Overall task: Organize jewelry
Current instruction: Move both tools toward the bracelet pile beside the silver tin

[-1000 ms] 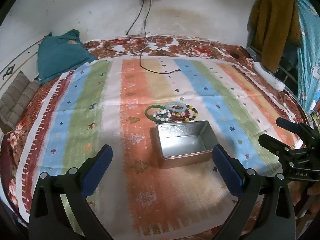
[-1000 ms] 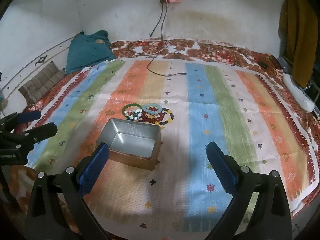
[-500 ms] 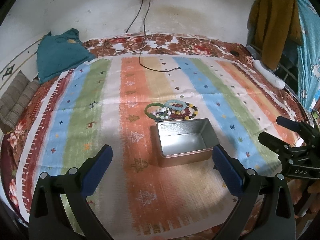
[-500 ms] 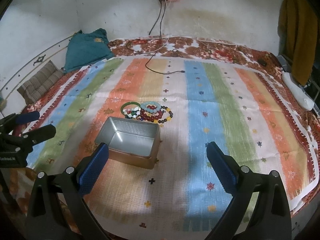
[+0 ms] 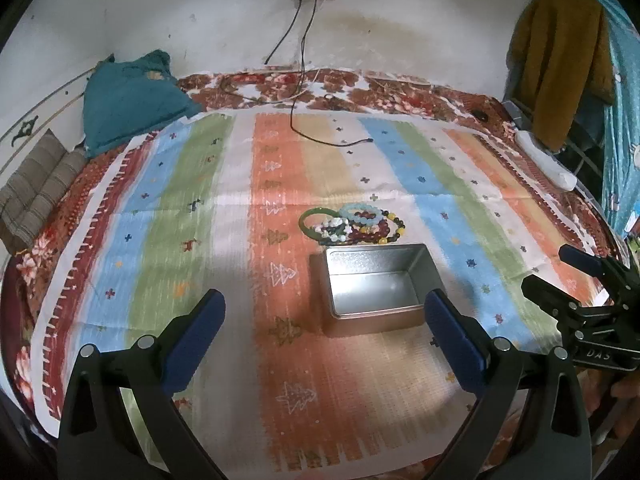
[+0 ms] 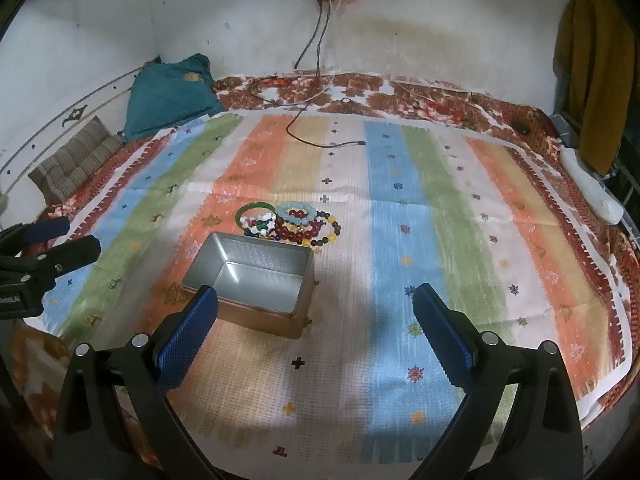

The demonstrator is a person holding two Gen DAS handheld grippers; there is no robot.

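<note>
Bracelets (image 5: 354, 224) lay heaped touching the empty tin (image 5: 374, 286) at its 12 o'clock; left gripper (image 5: 324, 334) and right gripper (image 6: 314, 326) hovered wide apart, holding nothing, so best pinch one bracelet alone.

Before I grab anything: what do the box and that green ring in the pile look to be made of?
The rectangular silver box looks like thin bare metal, likely tin: a dull grey sheen, a bright glare on its floor and a fine embossed texture on the far inner wall. The plain green ring bangle is smooth, glossy and unbeaded, so jade, glass or plastic; the pictures cannot settle which.
</note>
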